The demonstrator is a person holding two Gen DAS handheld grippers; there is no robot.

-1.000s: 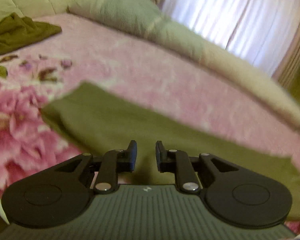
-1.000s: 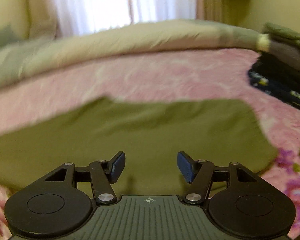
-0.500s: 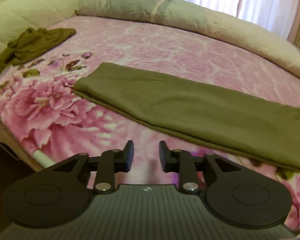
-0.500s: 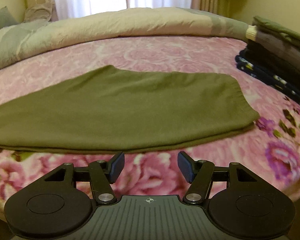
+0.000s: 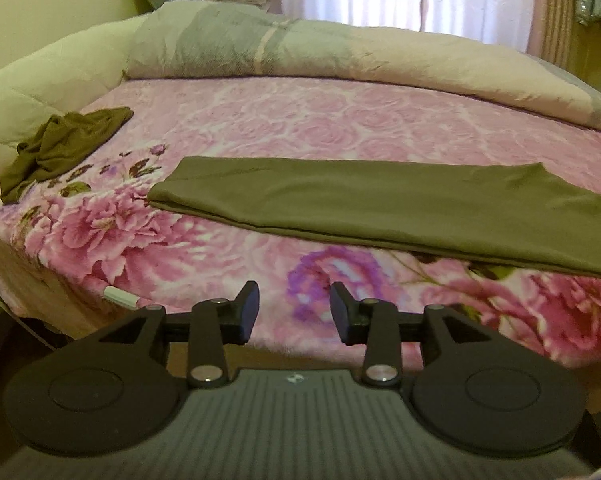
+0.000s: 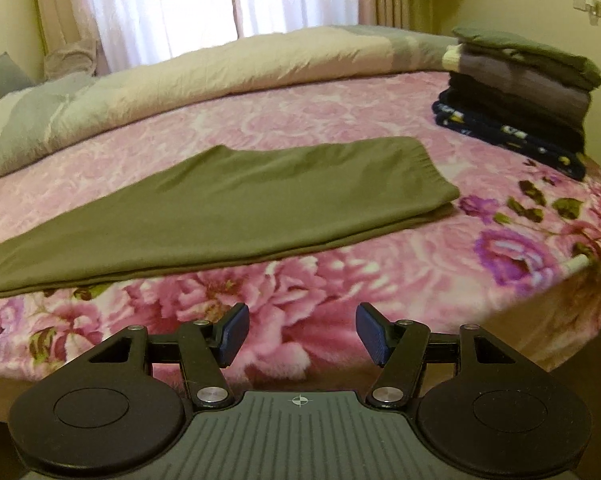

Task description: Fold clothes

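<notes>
Hovering off the near edge of the bed, I hold my left gripper (image 5: 294,306) with its fingers apart and nothing between them, and my right gripper (image 6: 298,330) likewise spread wide and empty. Ahead of both lies the olive garment (image 5: 380,204) (image 6: 228,200), folded into a long flat strip on the pink floral bedspread (image 5: 300,128) (image 6: 340,276), well apart from my fingertips. A second, crumpled olive garment (image 5: 60,146) sits far to the left near the bed's edge. A stack of folded clothes (image 6: 520,92) rests at the right corner, beside the rolled duvet (image 6: 220,68).
</notes>
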